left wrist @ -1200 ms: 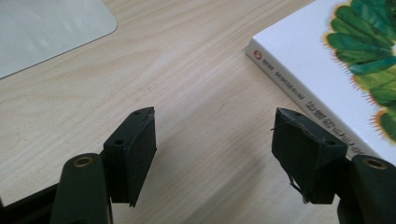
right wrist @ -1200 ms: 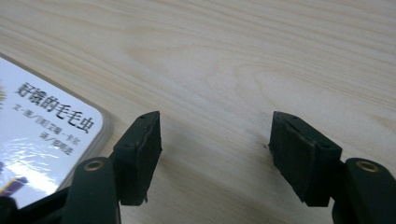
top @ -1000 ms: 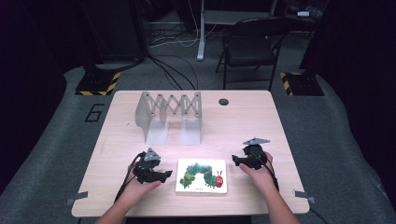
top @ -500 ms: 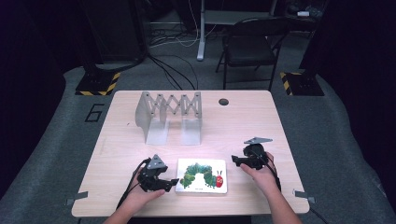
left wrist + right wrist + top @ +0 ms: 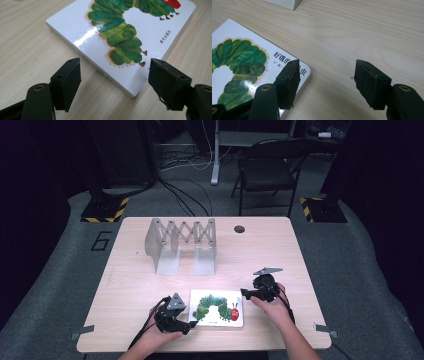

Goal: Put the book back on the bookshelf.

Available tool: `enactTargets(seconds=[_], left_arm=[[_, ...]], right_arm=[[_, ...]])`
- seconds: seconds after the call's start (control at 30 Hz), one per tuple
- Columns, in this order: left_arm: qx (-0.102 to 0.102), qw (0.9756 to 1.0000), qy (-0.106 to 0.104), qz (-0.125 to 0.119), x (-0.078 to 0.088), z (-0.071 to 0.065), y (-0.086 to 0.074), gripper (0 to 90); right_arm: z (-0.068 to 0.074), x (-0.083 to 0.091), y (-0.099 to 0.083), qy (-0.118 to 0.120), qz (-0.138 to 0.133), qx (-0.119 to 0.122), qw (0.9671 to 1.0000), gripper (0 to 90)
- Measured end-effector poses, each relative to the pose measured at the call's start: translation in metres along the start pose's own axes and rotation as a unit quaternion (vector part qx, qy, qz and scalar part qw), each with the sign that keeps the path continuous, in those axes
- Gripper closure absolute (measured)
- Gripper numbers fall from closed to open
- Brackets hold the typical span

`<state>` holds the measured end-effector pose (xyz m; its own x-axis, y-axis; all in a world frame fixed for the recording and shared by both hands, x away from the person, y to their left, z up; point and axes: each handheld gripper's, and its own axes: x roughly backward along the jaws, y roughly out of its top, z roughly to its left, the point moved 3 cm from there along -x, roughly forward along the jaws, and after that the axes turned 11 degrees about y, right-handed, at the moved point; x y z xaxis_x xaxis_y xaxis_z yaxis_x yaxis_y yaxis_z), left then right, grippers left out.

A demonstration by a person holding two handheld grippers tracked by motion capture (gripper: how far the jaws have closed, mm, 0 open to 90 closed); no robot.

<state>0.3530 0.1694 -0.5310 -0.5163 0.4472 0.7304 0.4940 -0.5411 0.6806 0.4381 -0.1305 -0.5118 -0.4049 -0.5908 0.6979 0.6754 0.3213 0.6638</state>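
A white board book (image 5: 216, 308) with a green caterpillar on its cover lies flat near the table's front edge. My left gripper (image 5: 189, 324) is at the book's near left corner. In the left gripper view its jaws (image 5: 115, 62) stand wide apart and open, low over the table, with the book (image 5: 120, 32) corner just ahead between them. My right gripper (image 5: 243, 292) is at the book's far right corner. Its jaws (image 5: 327, 63) have just been closing a little but stay open. One jaw hovers over the book (image 5: 242, 62) corner, the other over bare wood.
A grey accordion-style rack (image 5: 180, 242) stands upright at the middle back of the wooden table (image 5: 280, 255). A small dark round hole (image 5: 239, 229) is behind it. A black folding chair (image 5: 265, 165) and cables are on the floor beyond the table.
My left gripper has slid toward the table's front edge and slightly right, down the book's left side to its near corner. The right hand has stayed in place.
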Motion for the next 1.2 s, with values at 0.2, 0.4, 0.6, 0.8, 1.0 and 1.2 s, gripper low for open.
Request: enactTargets(seconds=[0.2, 0.4, 0.6, 0.8, 1.0, 1.2], left_arm=[[-0.007, 1.0000, 0.002, 0.002, -0.002, -0.006, -0.003, 27.3], [-0.007, 1.0000, 0.005, -0.004, -0.003, -0.008, -0.005, 27.1], [-0.002, 1.0000, 0.003, -0.006, -0.004, -0.009, -0.007, 27.1], [-0.005, 0.9999, 0.006, -0.007, -0.005, -0.012, -0.008, 28.3], [-0.002, 0.9999, 0.011, -0.008, -0.006, -0.014, -0.008, 27.5], [-0.004, 0.9998, 0.014, -0.010, -0.006, -0.015, -0.008, 27.1]], right_arm=[[0.006, -0.010, 0.003, 0.021, 0.013, -0.007, 0.9997, 37.4], [0.010, -0.018, 0.005, 0.034, 0.022, -0.011, 0.9991, 37.5], [0.013, -0.026, 0.005, 0.042, 0.039, -0.014, 0.9983, 37.8], [0.015, -0.028, 0.005, 0.048, 0.045, -0.013, 0.9977, 38.3], [0.016, -0.030, 0.005, 0.054, 0.047, -0.015, 0.9973, 38.3], [0.018, -0.030, 0.004, 0.054, 0.053, -0.021, 0.9969, 38.6]])
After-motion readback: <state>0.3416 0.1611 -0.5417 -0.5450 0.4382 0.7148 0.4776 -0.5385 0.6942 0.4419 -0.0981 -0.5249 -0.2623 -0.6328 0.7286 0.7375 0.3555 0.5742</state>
